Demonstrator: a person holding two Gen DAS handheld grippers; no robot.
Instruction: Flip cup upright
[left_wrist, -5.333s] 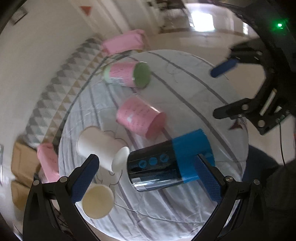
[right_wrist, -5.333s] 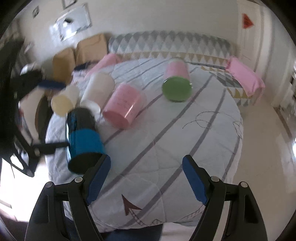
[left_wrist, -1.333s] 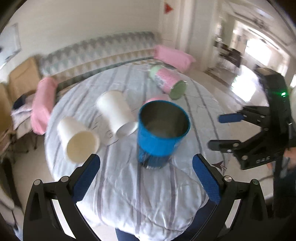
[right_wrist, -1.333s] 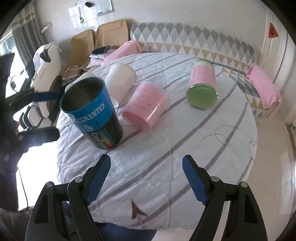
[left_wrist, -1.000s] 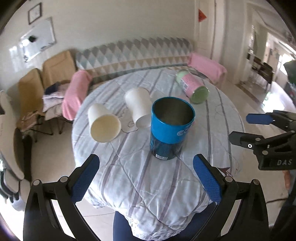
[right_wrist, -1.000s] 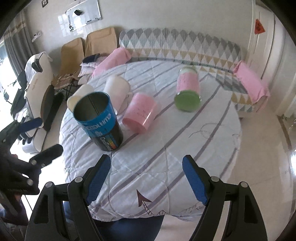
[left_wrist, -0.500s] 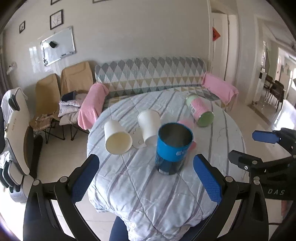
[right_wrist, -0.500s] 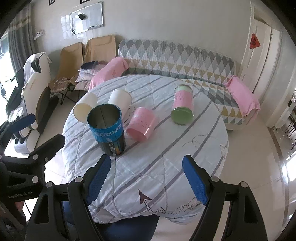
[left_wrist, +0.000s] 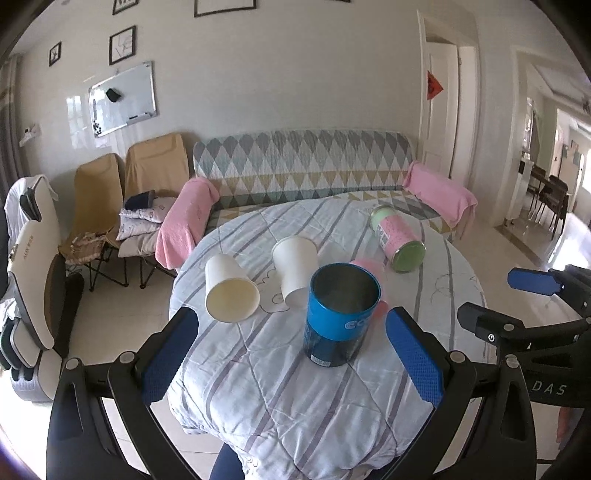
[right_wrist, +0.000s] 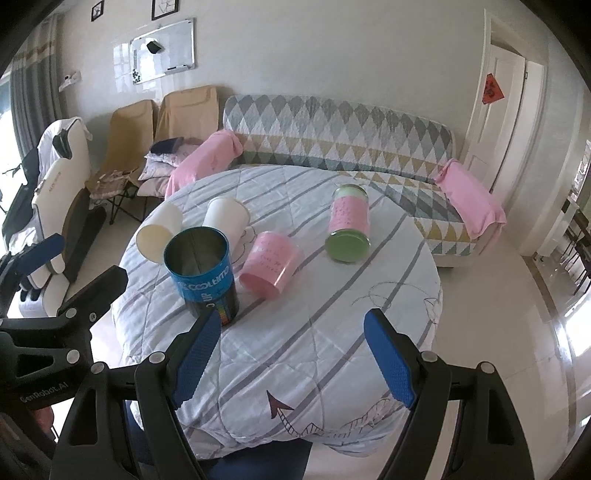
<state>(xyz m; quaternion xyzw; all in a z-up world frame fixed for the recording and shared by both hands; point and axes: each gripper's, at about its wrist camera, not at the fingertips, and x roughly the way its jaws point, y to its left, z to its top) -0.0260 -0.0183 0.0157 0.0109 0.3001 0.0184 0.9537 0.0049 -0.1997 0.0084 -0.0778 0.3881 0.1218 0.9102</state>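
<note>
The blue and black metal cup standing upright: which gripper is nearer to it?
Left. The left gripper frames the blue and black metal cup straight ahead; the right gripper has it off to its left.

At the centre of your left wrist view stands the blue-banded cylindrical metal cup (left_wrist: 341, 313): its inside is dull grey brushed metal, its outer wrap glossy. Left of it lie the two white paper cups (left_wrist: 231, 291), matt and smooth. Upper right, the pink glass jar with a green lid (left_wrist: 397, 238) shows a shiny lid face. In the middle of your right wrist view the pink plastic cup (right_wrist: 269, 264) looks satin-smooth. The striped quilted cloth on the round table (right_wrist: 332, 314) is soft, stitched and faintly sheened. The blue finger pads (left_wrist: 413, 356) are dimpled rubber on matt black plastic.
</note>
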